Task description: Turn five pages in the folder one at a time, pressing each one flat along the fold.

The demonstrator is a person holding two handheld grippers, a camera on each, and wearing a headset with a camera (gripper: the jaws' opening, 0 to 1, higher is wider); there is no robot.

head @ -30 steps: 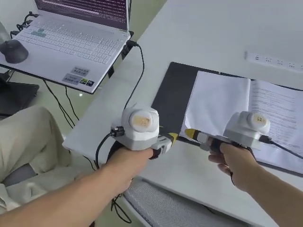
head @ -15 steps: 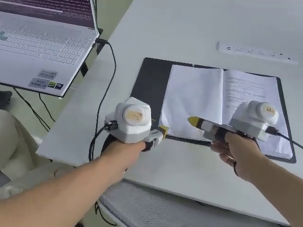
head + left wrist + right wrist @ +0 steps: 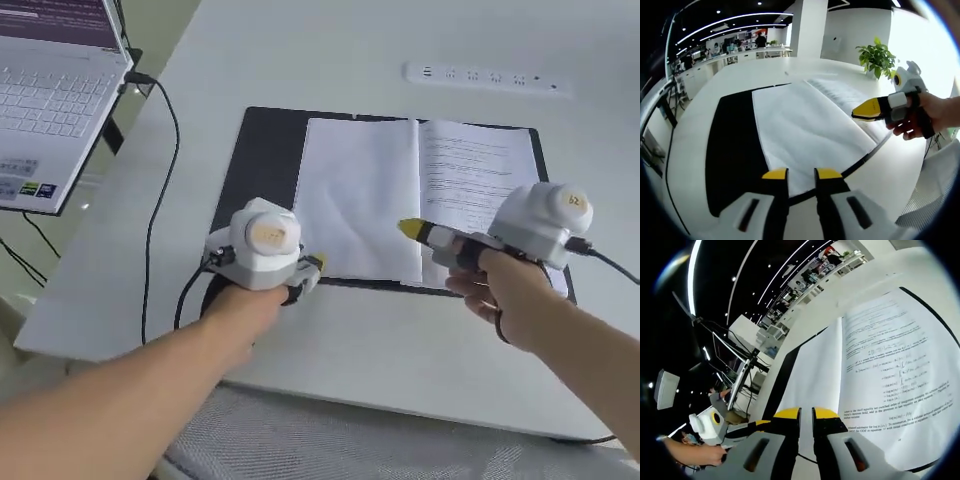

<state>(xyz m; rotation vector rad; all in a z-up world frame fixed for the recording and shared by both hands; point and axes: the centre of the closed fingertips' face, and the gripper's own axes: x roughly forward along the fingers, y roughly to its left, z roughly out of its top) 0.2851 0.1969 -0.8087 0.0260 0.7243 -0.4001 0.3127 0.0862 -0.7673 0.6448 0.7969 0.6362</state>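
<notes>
Fingers [image 3: 775,175] of left gripper [image 3: 314,264] and right gripper [image 3: 410,230] nearly closed, empty
Folder [image 3: 262,165] lay open; no page [image 3: 355,190] lifted; turns done unclear.

Each gripper is formed as a rounded white housing, from which grey jaws tipped in yellow are carried. The left gripper [image 3: 313,265] is topped by a round tan disc [image 3: 267,235], and a black cable [image 3: 188,297] is plugged into its side. The right gripper [image 3: 410,230] is marked with a small yellow label [image 3: 576,200], possibly numbered, and a second black cable [image 3: 610,266] is attached at its rear.
</notes>
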